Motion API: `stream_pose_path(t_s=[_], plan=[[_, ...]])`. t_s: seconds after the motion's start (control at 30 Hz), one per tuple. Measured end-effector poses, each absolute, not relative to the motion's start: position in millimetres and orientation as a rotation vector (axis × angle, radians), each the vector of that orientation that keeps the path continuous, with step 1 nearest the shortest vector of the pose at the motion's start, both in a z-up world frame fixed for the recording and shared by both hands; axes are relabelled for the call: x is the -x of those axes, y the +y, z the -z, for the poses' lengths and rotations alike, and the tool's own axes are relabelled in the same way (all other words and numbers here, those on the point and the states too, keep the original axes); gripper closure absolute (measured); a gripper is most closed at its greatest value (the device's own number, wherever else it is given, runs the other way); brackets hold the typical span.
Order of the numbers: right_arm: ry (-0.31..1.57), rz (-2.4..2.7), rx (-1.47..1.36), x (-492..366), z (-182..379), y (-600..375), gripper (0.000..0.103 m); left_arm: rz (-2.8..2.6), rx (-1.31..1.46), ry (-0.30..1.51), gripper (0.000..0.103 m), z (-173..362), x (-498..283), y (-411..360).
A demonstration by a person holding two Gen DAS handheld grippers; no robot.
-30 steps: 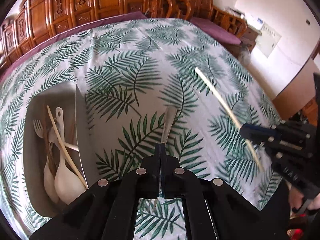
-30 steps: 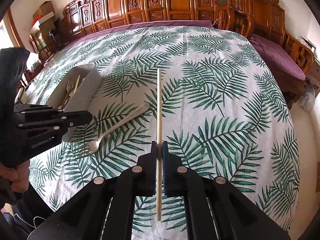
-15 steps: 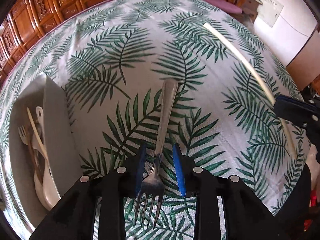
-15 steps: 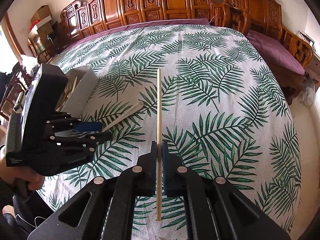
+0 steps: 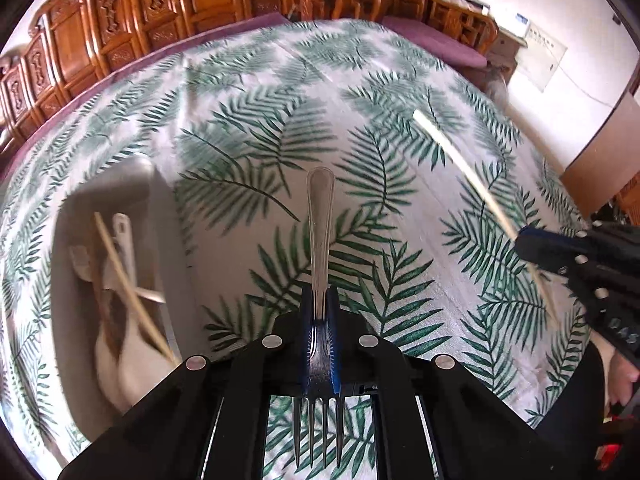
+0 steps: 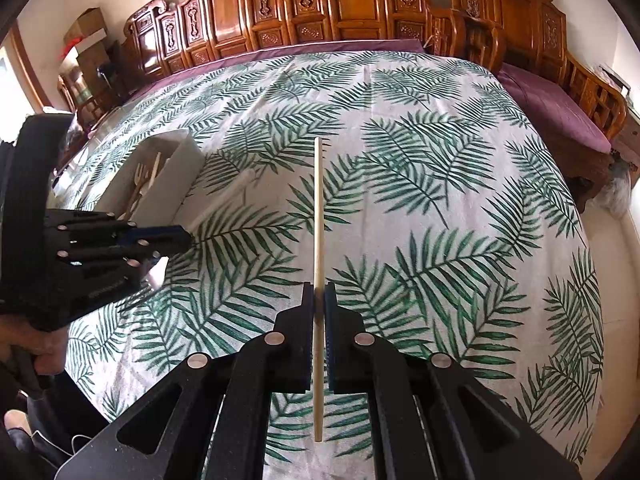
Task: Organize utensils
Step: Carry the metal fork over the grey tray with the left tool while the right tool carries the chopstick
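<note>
Two grippers work over your cloth-covered table [image 6: 460,200], its soft white fabric printed with green palm fronds, carved wooden chairs [image 6: 360,4] ringing it. Your rectangular grey bin [image 5: 160,240] sits on the cloth at left, holding smooth cream spoons [image 5: 120,344], a pale fork and a thin chopstick leaning across them. Your left gripper [image 5: 320,300] is clamped on a shiny metal fork [image 5: 320,224], handle forward, tines toward you. Your right gripper [image 6: 319,292] pinches a slim, round wooden chopstick [image 6: 318,208] mid-length, held above the cloth.
</note>
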State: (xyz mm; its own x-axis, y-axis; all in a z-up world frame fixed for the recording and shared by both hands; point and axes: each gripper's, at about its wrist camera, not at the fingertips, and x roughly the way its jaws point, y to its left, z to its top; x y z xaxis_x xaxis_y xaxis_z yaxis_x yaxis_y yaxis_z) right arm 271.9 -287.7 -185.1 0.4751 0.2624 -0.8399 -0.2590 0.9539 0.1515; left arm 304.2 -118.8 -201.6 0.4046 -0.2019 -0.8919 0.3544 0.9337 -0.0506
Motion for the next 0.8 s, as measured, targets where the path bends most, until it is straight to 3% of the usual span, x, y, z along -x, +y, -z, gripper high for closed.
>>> stream_pose_path(t_s=[0.37,0.8], plan=[[0.993,-0.401,0.023,-283.8,165.7,-231.5,0.097,0.299,-0.089,0.987,0.097,149.9,-299.1,-66.2],[0.982,-0.502,0.078,-294.2,150.3,-163.0,0.097,0.202,-0.004,0.990,0.097,159.7,-313.8,7.4]])
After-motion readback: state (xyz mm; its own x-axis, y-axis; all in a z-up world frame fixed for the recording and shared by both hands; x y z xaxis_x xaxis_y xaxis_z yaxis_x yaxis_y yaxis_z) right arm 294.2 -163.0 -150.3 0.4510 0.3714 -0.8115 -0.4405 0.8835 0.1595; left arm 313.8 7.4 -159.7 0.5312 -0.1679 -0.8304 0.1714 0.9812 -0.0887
